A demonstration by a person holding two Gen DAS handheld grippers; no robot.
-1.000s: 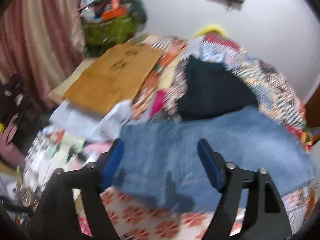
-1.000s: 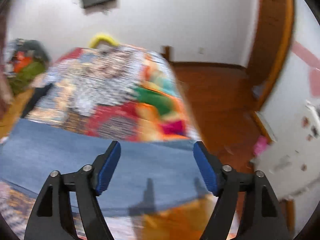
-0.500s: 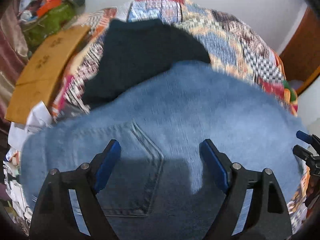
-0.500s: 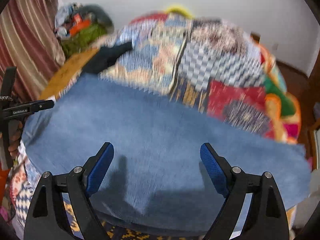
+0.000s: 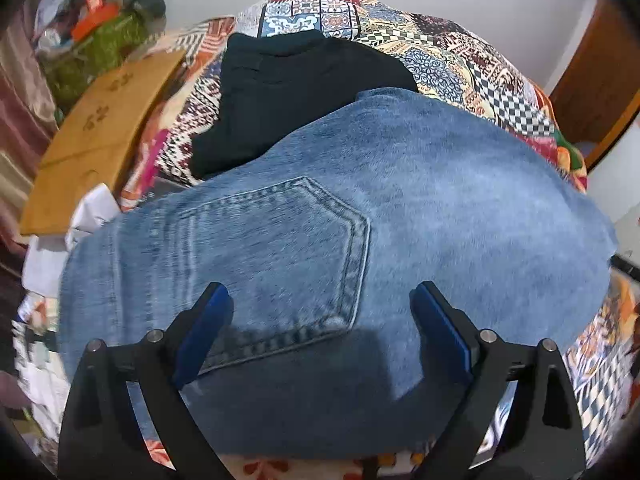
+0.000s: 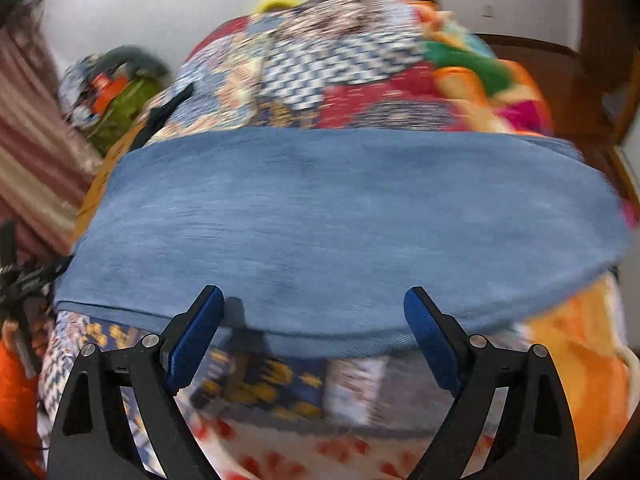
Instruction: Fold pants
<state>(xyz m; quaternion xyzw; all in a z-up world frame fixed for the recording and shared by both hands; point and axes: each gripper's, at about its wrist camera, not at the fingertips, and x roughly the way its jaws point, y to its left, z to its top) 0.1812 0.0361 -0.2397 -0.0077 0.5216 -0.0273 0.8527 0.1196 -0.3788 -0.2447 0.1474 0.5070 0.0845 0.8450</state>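
Blue denim pants (image 5: 360, 208) lie folded flat on a patchwork bedspread (image 5: 460, 56), a back pocket (image 5: 280, 256) facing up. My left gripper (image 5: 320, 320) is open and empty, hovering just above the pocket end. In the right wrist view the same pants (image 6: 340, 224) stretch across the bed. My right gripper (image 6: 312, 320) is open and empty above their near edge. The left gripper's tool shows at the left edge of that view (image 6: 24, 280).
A dark folded garment (image 5: 288, 92) lies on the bed behind the jeans. A cardboard sheet (image 5: 100, 128) and a heap of clutter (image 5: 100, 28) sit to the left. A wooden door (image 5: 592, 84) and wood floor (image 6: 560, 92) are to the right.
Both grippers have swung in over the jeans and come lower and closer. Both stayed open. The jeans lie where they were.
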